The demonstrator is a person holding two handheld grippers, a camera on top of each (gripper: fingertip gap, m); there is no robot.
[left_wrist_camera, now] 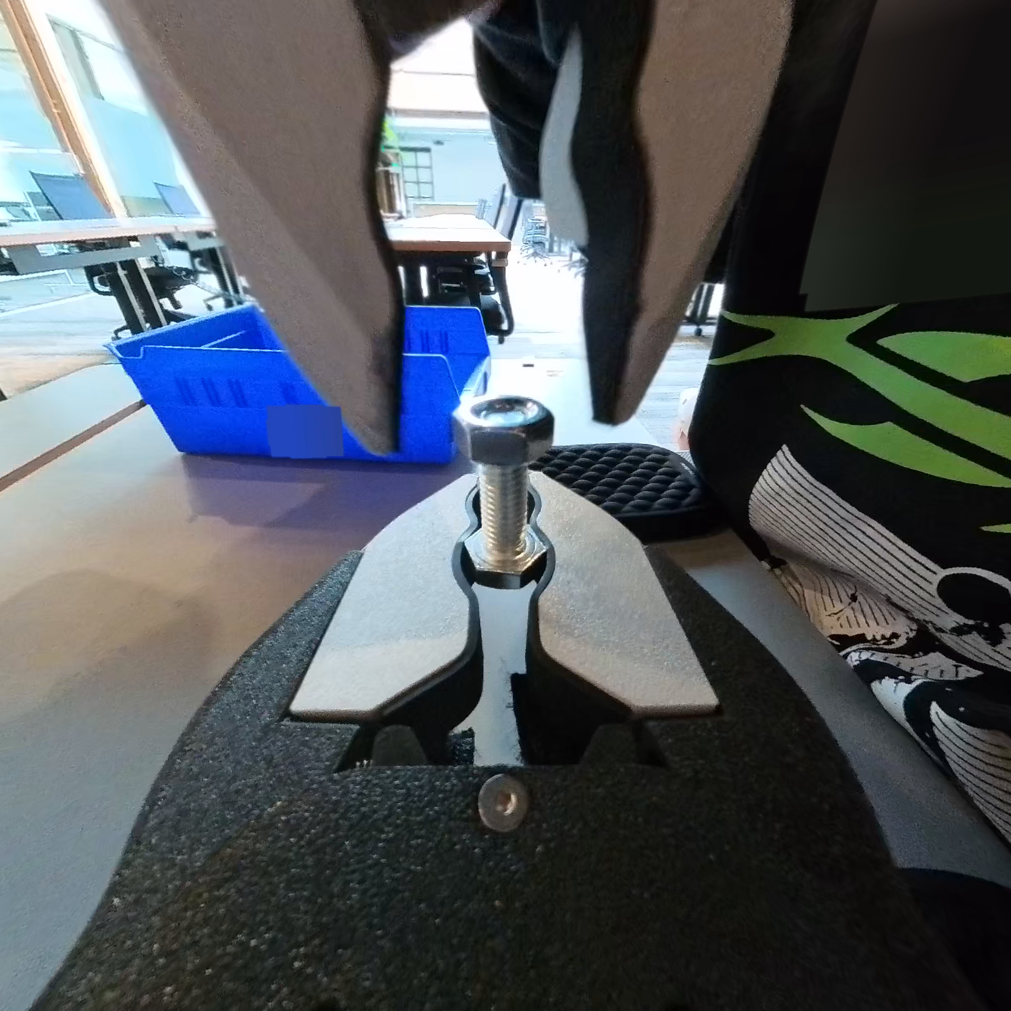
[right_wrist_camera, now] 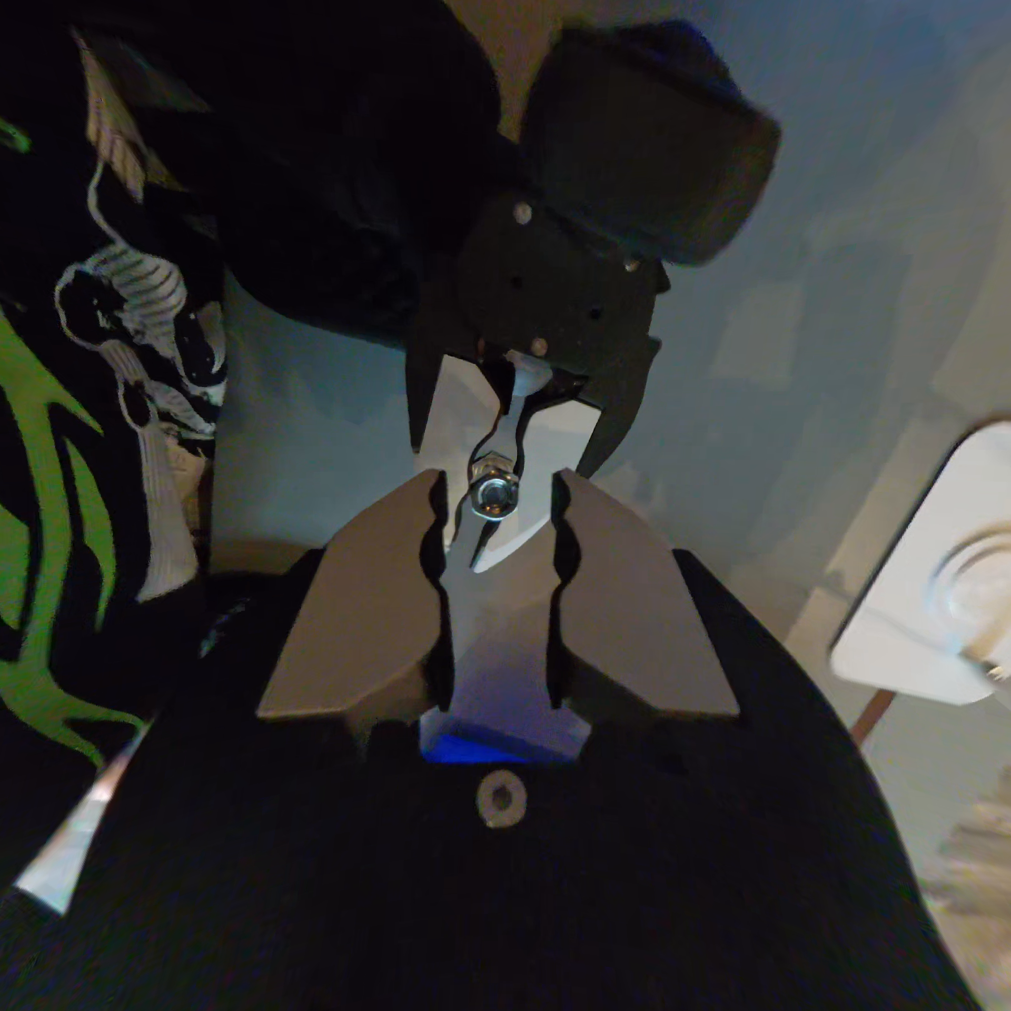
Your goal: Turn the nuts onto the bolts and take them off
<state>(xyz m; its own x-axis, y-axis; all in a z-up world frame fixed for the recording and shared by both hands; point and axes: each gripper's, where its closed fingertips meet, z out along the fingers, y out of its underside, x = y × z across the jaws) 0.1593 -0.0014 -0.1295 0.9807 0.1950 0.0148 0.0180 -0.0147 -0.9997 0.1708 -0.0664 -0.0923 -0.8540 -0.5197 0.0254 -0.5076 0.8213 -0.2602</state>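
Observation:
In the left wrist view my left gripper [left_wrist_camera: 506, 492] is shut on the hex head of a silver bolt [left_wrist_camera: 503, 514] and holds it upright. A silver nut [left_wrist_camera: 506, 432] sits at the top of the bolt's thread. My right gripper [left_wrist_camera: 495, 429] comes down from above, open, with one finger on each side of the nut and not touching it. In the right wrist view the right gripper [right_wrist_camera: 499, 476] is open around the nut [right_wrist_camera: 495, 495], seen end-on. The left gripper [right_wrist_camera: 478, 552] shows beyond it, shut on the bolt.
A blue plastic bin [left_wrist_camera: 230, 394] stands on the grey table [left_wrist_camera: 137, 574] behind the grippers. A black mesh pad [left_wrist_camera: 618, 481] lies at the right. A person's black, green and white shirt [left_wrist_camera: 853, 437] is close at the right. A white rectangular object [right_wrist_camera: 930, 574] is at the right. Some 7 cm of space lies between my two pairs of fingers.

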